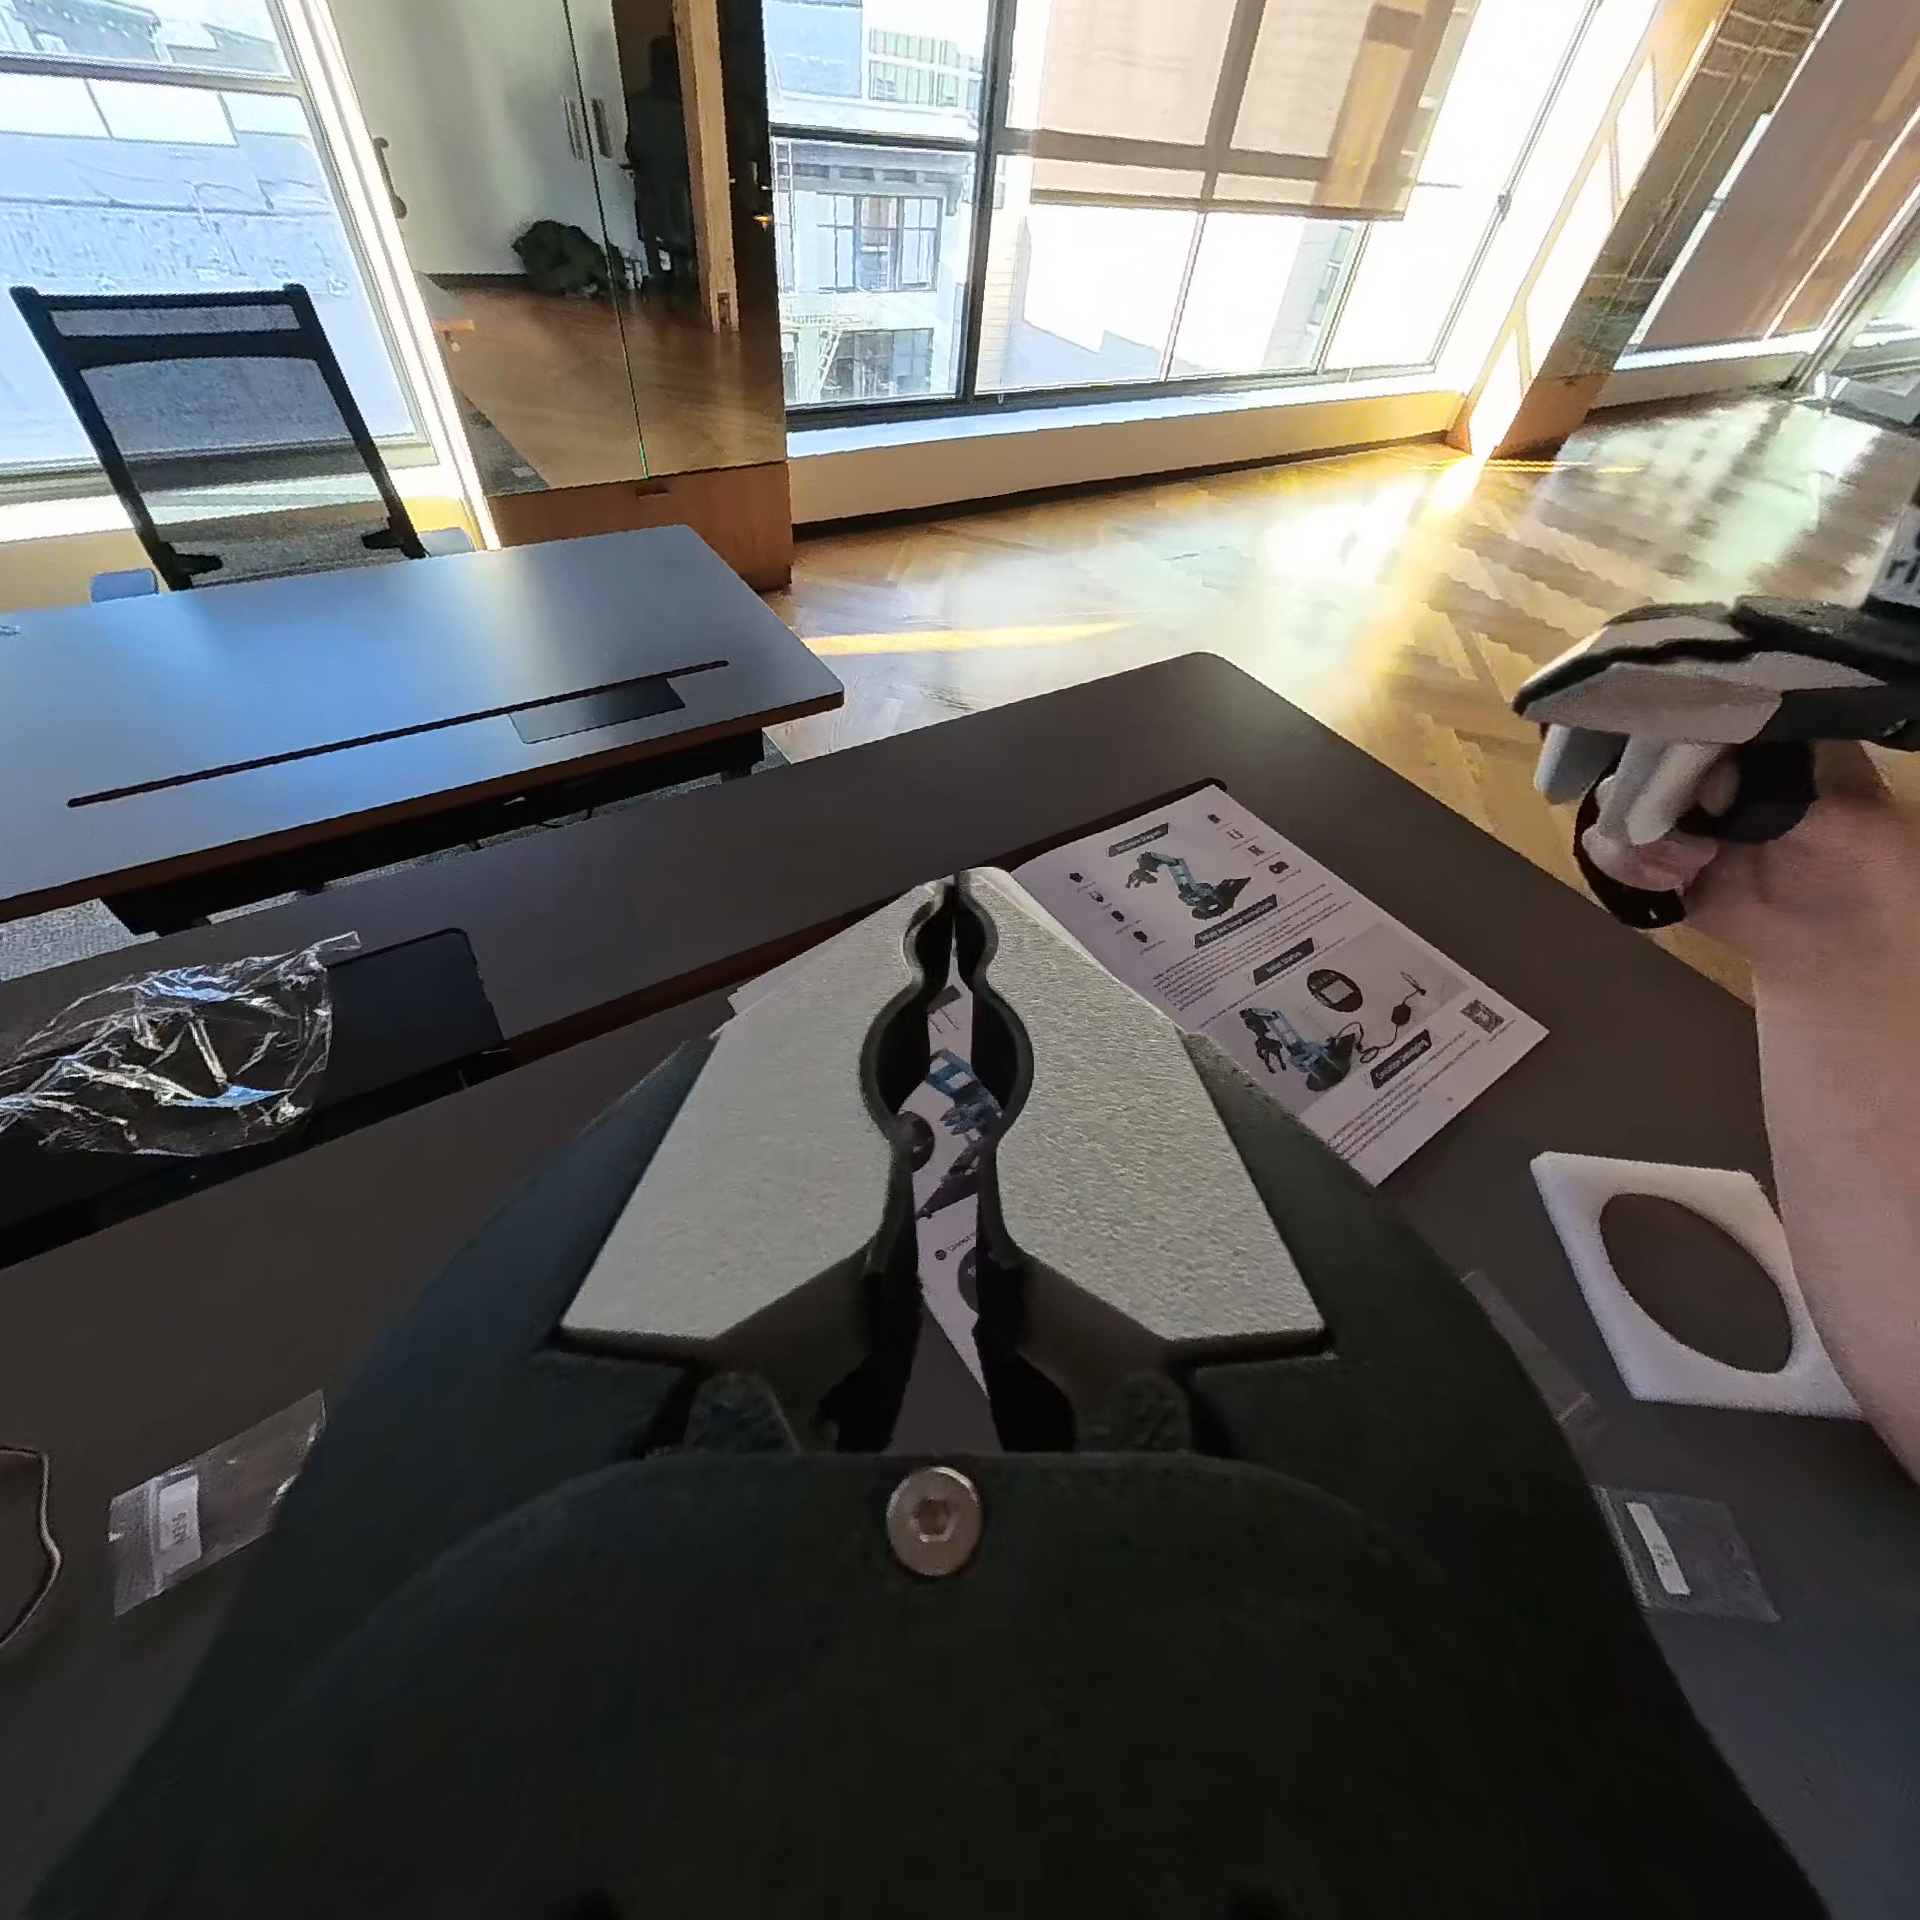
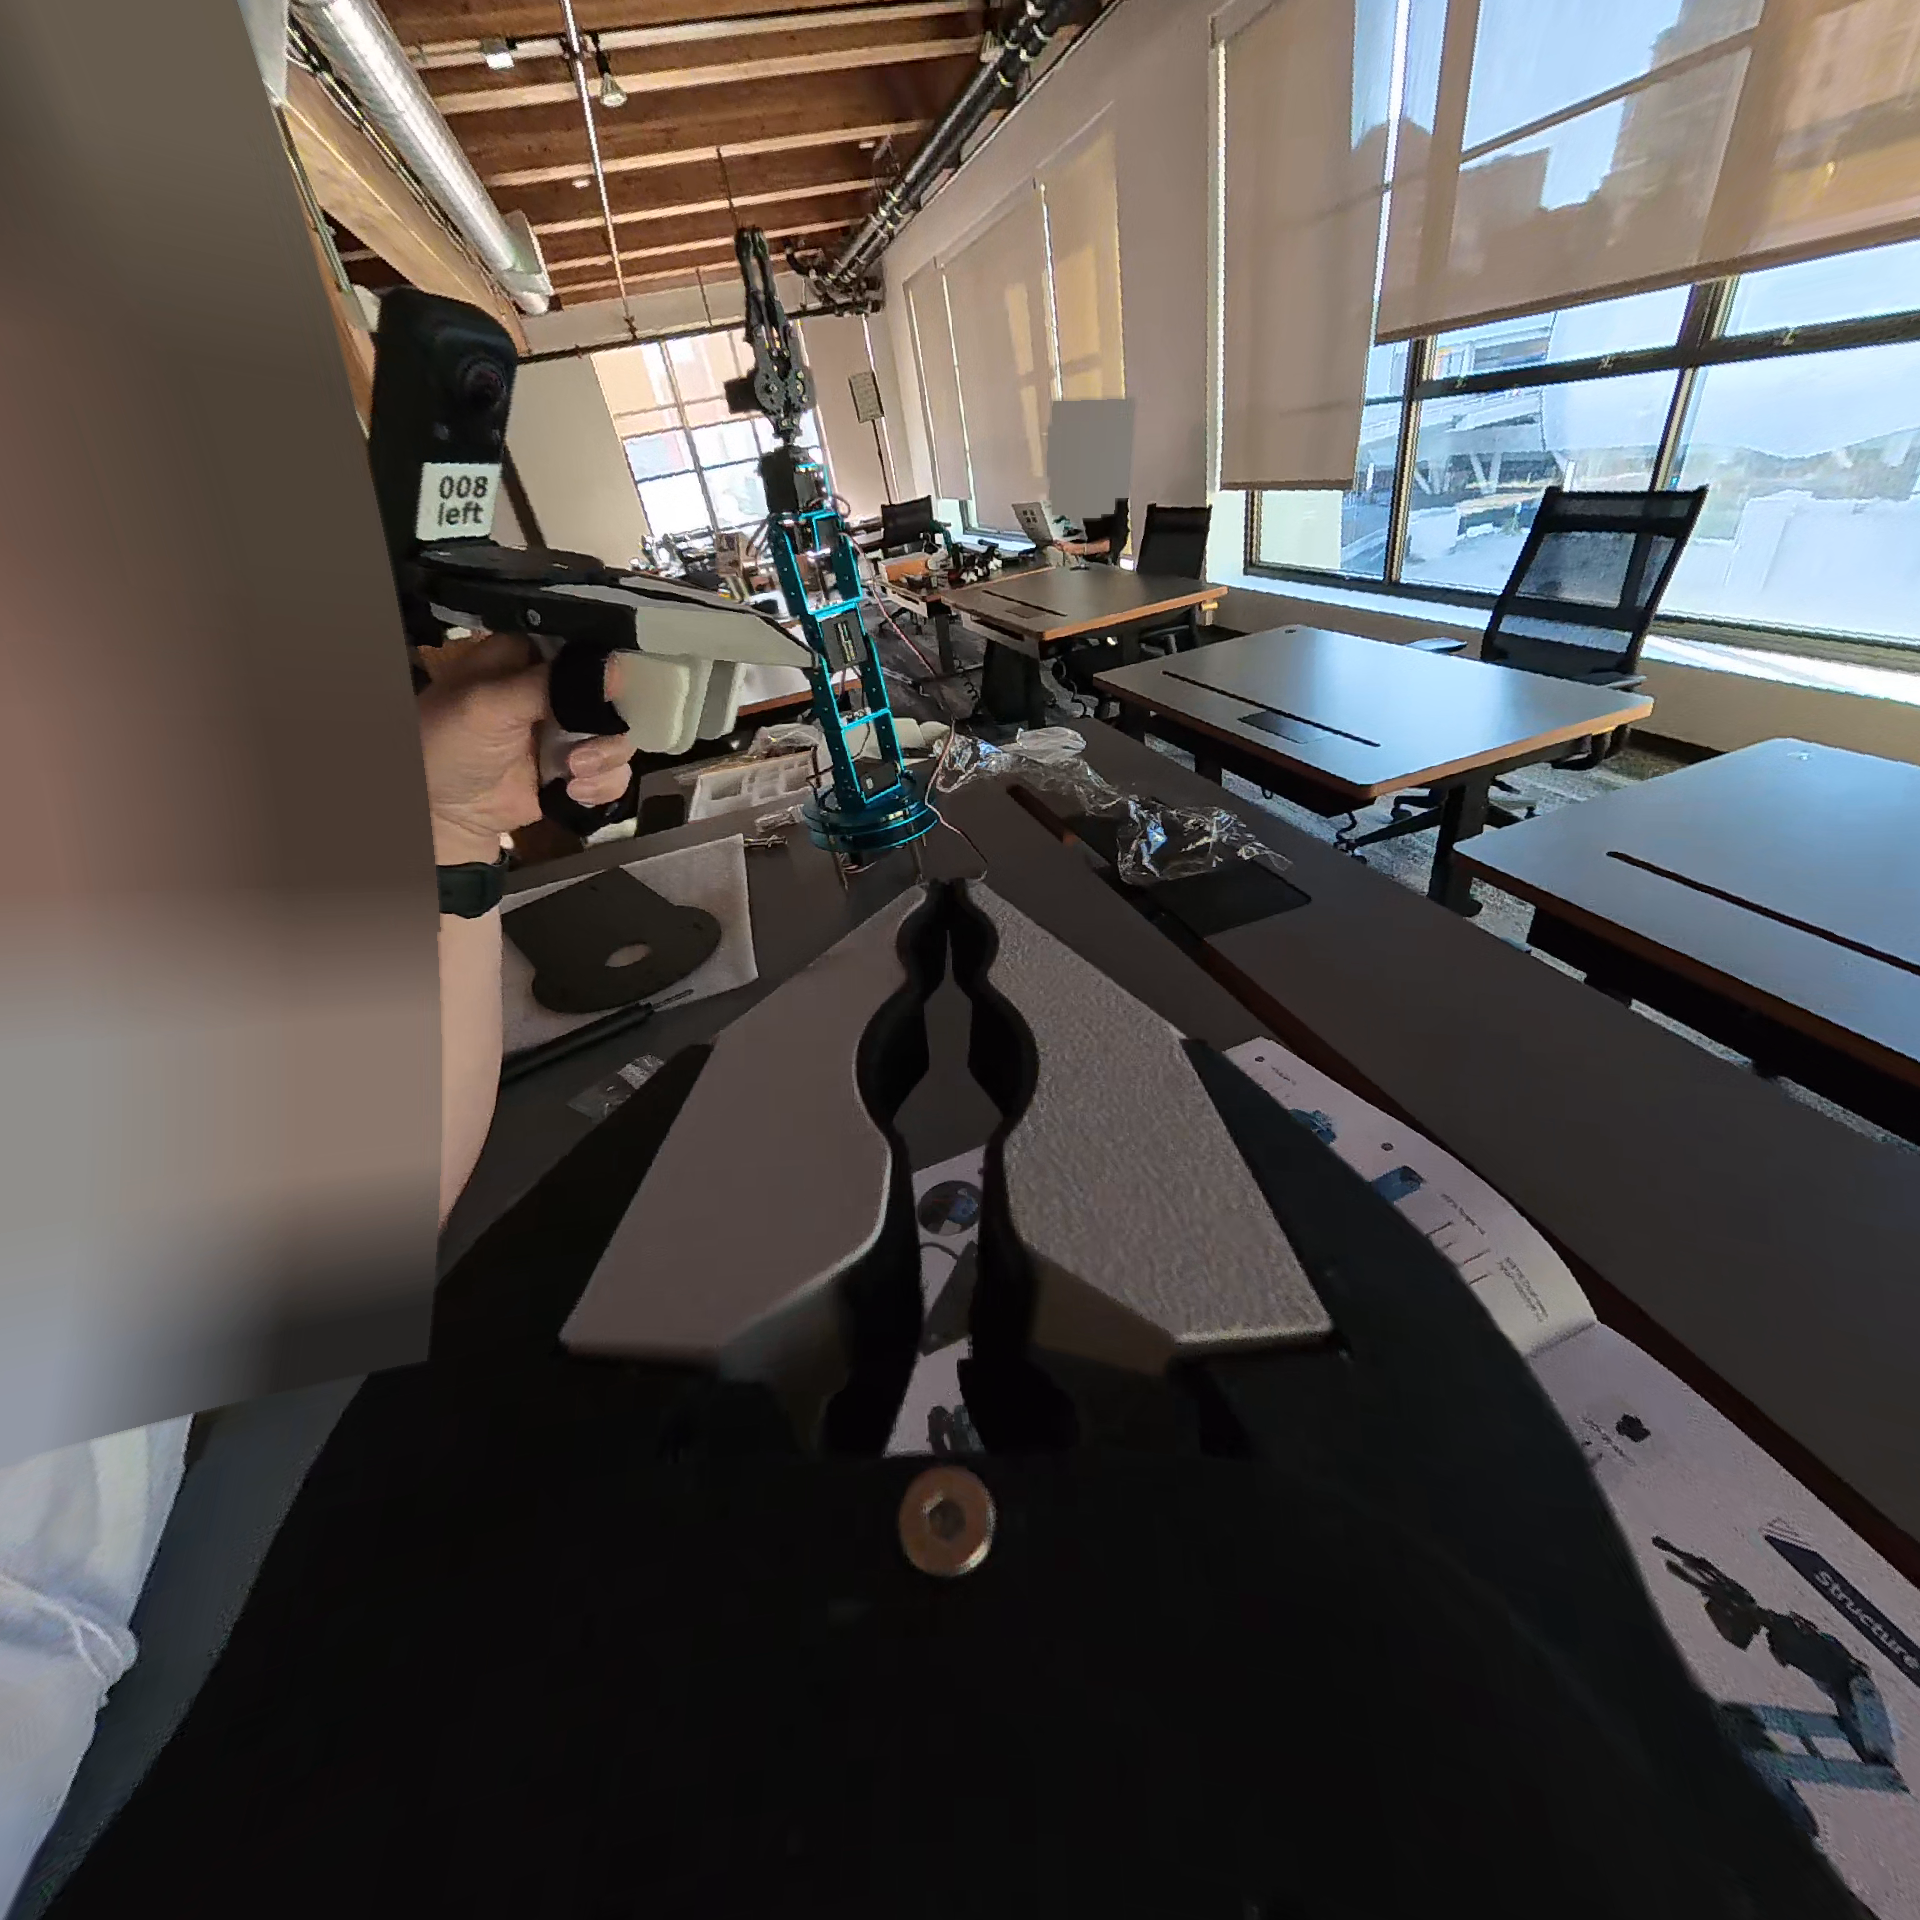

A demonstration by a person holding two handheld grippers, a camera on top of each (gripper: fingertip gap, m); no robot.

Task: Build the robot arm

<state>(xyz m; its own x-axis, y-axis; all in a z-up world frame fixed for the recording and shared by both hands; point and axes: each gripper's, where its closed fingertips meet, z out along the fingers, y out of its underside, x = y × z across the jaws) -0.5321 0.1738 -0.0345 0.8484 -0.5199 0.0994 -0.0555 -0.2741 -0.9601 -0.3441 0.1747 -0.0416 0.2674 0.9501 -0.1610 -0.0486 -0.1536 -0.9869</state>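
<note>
My left gripper (image 1: 958,885) is shut and empty, held above an open printed leaflet (image 1: 1288,977) on the dark table (image 1: 727,862). My right gripper (image 2: 943,891) is also shut and empty, over the same leaflet (image 2: 1455,1278). A small blue robot arm (image 2: 840,644) stands upright on the table just beyond the right gripper's tips. The right gripper also shows in the left wrist view (image 1: 1704,686) at the right, held in a hand. The left gripper shows in the right wrist view (image 2: 623,623) at the left.
Crumpled clear plastic (image 1: 166,1049) lies at the left. A white foam square with a round hole (image 1: 1694,1278) and small part bags (image 1: 208,1496) lie on the table. A black plate on foam (image 2: 613,945) and a foam tray (image 2: 748,779) sit near the arm. Other desks (image 1: 395,665) and chairs (image 2: 1579,603) stand beyond. About 20 cm separates my left fingertips from my right.
</note>
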